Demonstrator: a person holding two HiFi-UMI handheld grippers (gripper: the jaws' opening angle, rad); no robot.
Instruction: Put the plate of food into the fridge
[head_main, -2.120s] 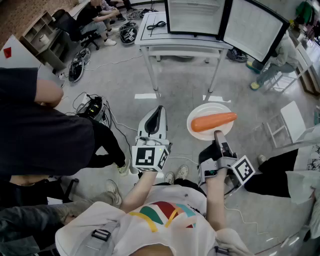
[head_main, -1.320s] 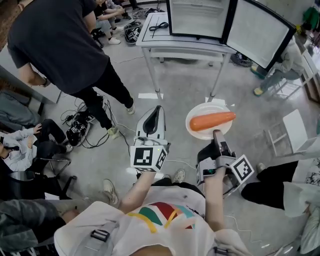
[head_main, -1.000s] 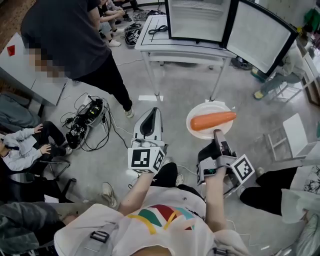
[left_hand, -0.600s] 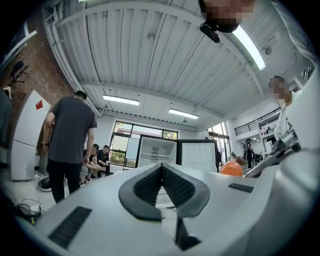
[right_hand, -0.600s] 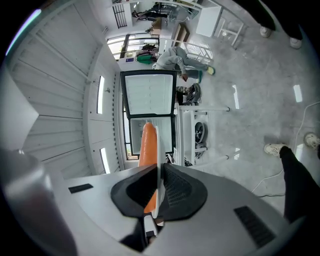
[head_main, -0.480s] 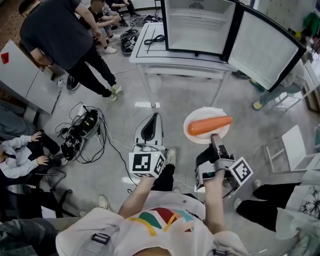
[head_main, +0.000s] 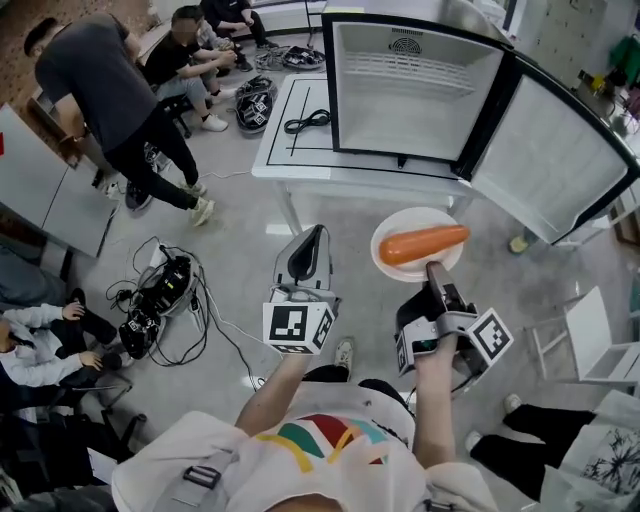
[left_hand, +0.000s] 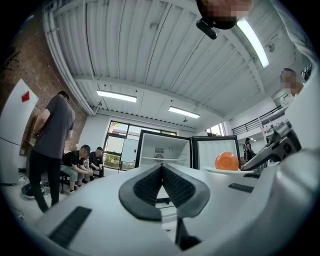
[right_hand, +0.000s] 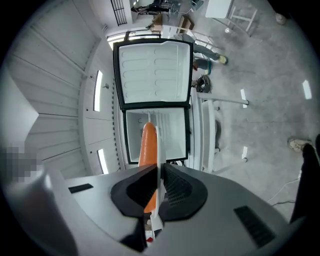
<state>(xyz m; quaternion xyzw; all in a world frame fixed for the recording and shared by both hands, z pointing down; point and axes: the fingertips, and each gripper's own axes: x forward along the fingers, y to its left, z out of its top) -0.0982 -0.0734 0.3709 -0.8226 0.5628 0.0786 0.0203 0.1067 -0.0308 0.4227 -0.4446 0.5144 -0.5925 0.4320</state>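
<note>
In the head view a white plate (head_main: 398, 262) bearing an orange carrot (head_main: 423, 243) hangs in the air in front of the open fridge (head_main: 410, 95). My right gripper (head_main: 434, 268) is shut on the plate's near rim. In the right gripper view the plate (right_hand: 159, 150) runs edge-on between the pads, with the carrot (right_hand: 148, 142) to its left and the fridge (right_hand: 172, 130) straight beyond. My left gripper (head_main: 316, 236) is level with the plate on its left, shut and holding nothing. From the left gripper view, its closed tips (left_hand: 161, 169) face the fridge (left_hand: 162, 152), with the carrot (left_hand: 226, 161) at the right.
The fridge stands on a white table (head_main: 290, 150) that carries a black cable (head_main: 305, 123). Its door (head_main: 560, 150) swings out to the right. A standing person (head_main: 110, 90) and seated people are at the upper left. Cables and gear (head_main: 160, 295) lie on the floor at left.
The fridge and table have drawn nearer and larger in the head view. The standing person in the dark shirt has walked off to the upper left. Both grippers keep their grip and spacing.
</note>
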